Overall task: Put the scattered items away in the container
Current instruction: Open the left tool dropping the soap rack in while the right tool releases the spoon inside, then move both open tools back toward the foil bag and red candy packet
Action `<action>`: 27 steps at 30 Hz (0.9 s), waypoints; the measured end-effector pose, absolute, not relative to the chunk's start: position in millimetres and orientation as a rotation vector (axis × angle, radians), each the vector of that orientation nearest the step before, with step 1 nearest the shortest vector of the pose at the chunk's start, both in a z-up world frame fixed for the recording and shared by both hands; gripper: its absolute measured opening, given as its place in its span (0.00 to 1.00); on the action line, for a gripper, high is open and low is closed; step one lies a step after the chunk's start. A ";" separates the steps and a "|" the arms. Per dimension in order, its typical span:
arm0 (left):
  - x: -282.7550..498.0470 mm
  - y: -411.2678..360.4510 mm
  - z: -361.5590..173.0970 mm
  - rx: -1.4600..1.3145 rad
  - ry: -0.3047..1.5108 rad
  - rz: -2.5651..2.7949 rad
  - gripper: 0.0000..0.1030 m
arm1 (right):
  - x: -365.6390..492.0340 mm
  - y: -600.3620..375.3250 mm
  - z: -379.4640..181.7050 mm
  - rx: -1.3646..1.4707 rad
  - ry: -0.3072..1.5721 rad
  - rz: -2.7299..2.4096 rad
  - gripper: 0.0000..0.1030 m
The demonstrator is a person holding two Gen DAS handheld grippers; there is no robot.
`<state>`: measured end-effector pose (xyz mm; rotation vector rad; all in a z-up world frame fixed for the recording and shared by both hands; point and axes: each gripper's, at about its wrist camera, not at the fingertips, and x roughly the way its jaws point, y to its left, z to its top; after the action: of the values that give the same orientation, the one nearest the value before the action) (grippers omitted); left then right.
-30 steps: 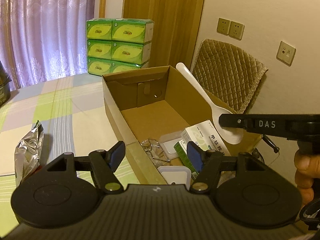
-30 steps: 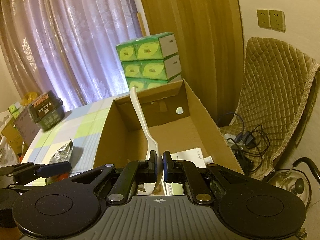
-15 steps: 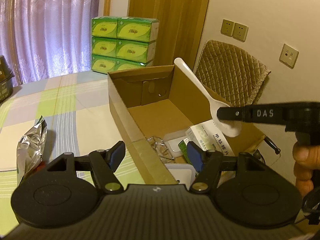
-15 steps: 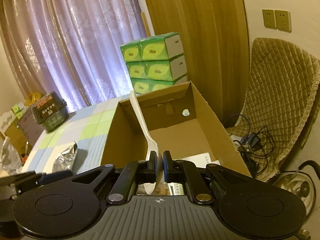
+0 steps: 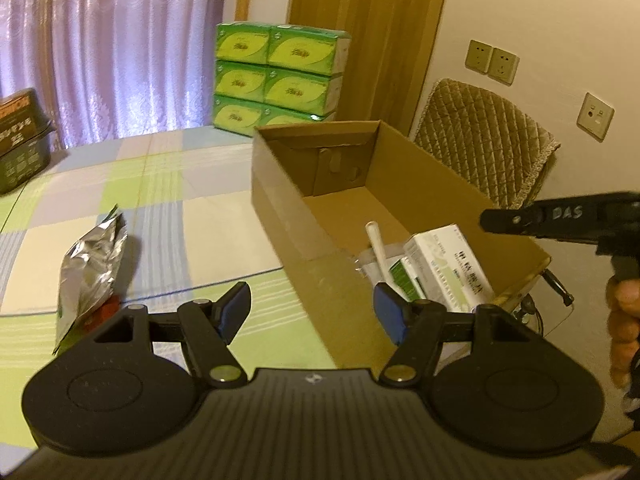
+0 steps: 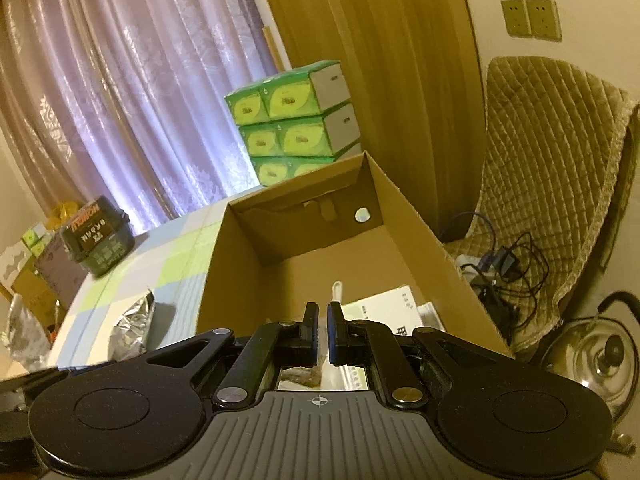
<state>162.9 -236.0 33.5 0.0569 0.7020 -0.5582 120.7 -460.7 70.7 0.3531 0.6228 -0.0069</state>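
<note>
Both claws hang near the cardboard box (image 5: 296, 216), which serves as the landmark for everything else. Left gripper (image 5: 312, 314) stands spread wide with nothing between its blue pads, poised over the box's near left wall and the checked tablecloth (image 5: 168, 184) beside it. Right gripper (image 6: 323, 334) hovers above the near end of the box; its jaws are nearly together, a thin slit of daylight between them, and they pinch nothing.

Inside the box, toward its near end, lies the white plastic spoon (image 5: 378, 250), its handle pointing toward the far wall; in the right wrist view only the handle tip (image 6: 337, 289) shows above the fingers. Just right of the spoon rests a white and green carton (image 5: 444, 264), crowded against the box's right wall. The far half of the box floor is bare cardboard, and its top rim is open all round.

Left of the box, well apart from it, a crumpled foil packet (image 5: 90, 268) lies on the cloth, with open tablecloth between the two. Beyond the far wall of the box stands a stack of green tissue packs (image 5: 276, 80). To the right of the box is a quilted chair (image 6: 548, 168), with tangled cables on its seat.
</note>
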 end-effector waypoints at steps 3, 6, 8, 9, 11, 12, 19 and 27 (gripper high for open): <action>157.2 -217.9 29.7 0.047 0.712 -0.527 0.63 | 112.4 -451.7 78.9 0.361 0.606 0.006 0.09; 149.6 -191.4 24.2 0.035 0.727 -0.477 0.64 | 105.5 -433.5 88.4 0.361 0.594 0.046 0.09; 145.1 -171.4 20.6 0.025 0.741 -0.439 0.65 | 102.3 -416.6 93.5 0.349 0.595 0.082 0.09; 142.1 -160.8 18.4 0.020 0.747 -0.419 0.66 | 101.9 -407.5 95.6 0.340 0.599 0.102 0.09; 136.6 -139.0 14.0 0.018 0.756 -0.377 0.68 | 100.9 -386.2 99.0 0.311 0.614 0.143 0.09; 134.0 -127.6 12.6 0.018 0.759 -0.355 0.69 | 100.3 -375.8 100.0 0.295 0.621 0.162 0.09; 115.3 -53.9 12.6 -0.015 0.757 -0.228 0.73 | 91.8 -311.8 92.4 0.229 0.579 0.243 1.00; 108.9 -11.3 14.2 -0.037 0.745 -0.182 0.75 | 111.0 -250.0 69.6 0.140 0.620 0.331 1.00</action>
<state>108.9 -11.3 14.2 -0.0372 0.7449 -0.1817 111.0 -250.0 69.6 0.1401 0.6202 0.3305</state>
